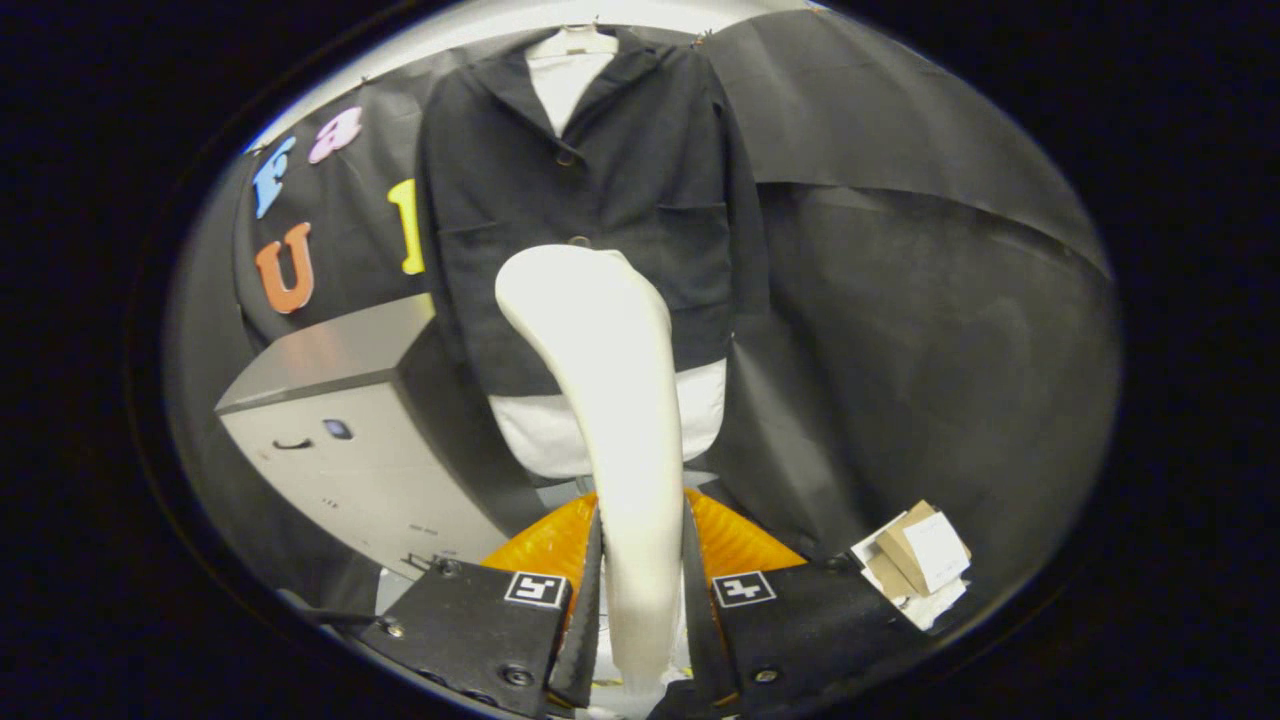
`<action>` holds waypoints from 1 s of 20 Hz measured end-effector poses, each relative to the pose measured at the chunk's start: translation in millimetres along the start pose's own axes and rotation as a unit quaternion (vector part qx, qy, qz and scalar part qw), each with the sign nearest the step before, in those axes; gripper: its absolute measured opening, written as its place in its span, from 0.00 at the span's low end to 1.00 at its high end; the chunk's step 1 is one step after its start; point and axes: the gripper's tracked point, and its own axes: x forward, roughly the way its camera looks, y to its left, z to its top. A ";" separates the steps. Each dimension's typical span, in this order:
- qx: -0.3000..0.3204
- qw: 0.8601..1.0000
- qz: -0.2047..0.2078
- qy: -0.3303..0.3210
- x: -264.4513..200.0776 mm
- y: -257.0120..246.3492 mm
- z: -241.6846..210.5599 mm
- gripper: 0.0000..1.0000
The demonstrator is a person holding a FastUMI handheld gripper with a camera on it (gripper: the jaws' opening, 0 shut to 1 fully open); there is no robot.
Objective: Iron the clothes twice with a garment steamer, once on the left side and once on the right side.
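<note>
Gripper view: hand-held gripper [640, 600] clamped on garment steamer [610, 400] handle, head raised before dark jacket [600, 190] hanging just beyond, near its middle buttons. Risks: drifting off-centre, missing one side; snagging hem through tilted head.

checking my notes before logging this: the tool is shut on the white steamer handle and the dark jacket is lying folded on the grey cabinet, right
Not quite. The gripper view shows the dark jacket hanging upright ahead of the fingers, over a white garment, beside the grey cabinet, not folded on it. The tool is indeed shut on the white steamer handle.
</note>
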 end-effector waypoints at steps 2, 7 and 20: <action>-0.010 1.000 0.012 -0.002 -33.7 21.8 -23.1 0.40; -0.039 0.998 0.053 0.006 -98.5 68.3 -77.3 0.40; -0.064 0.994 0.084 0.038 -144.4 97.8 -129.8 0.40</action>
